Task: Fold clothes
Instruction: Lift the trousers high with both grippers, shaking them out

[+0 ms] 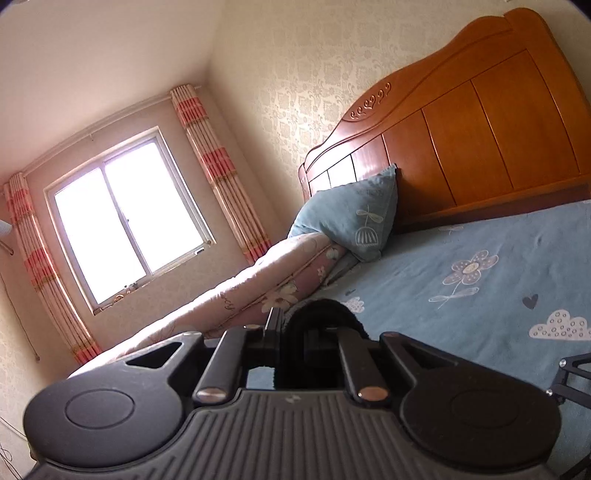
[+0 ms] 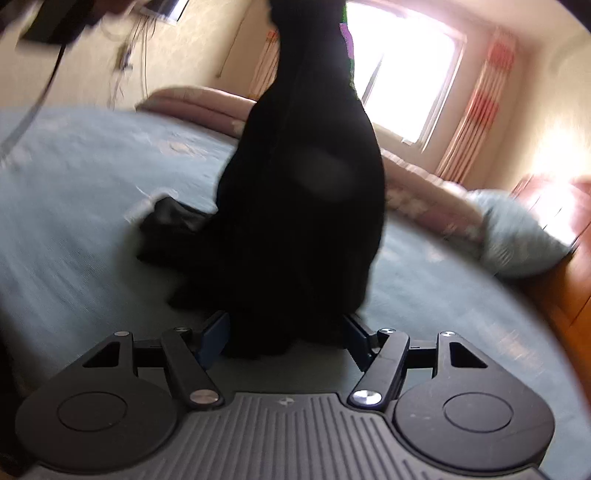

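Observation:
A black garment [image 2: 303,206] hangs in a long column from above the frame down to the blue bed sheet [image 2: 92,177], where its lower end lies bunched. My right gripper [image 2: 286,332] is open just above the sheet. The garment's bottom sits between its wide-spread fingers [image 2: 214,334], and I see no pinch on the cloth. In the left wrist view, my left gripper [image 1: 282,332] is shut on a fold of the black garment [image 1: 321,314], which bulges over the fingertips, and it is raised above the bed sheet [image 1: 461,295].
A wooden headboard [image 1: 480,140] stands at the bed's head with a blue pillow [image 1: 354,218] against it. A rolled pink floral quilt [image 1: 236,299] lies along the window side. A window [image 1: 125,218] with striped curtains is beyond. A blurred dark object [image 2: 55,18] is at top left.

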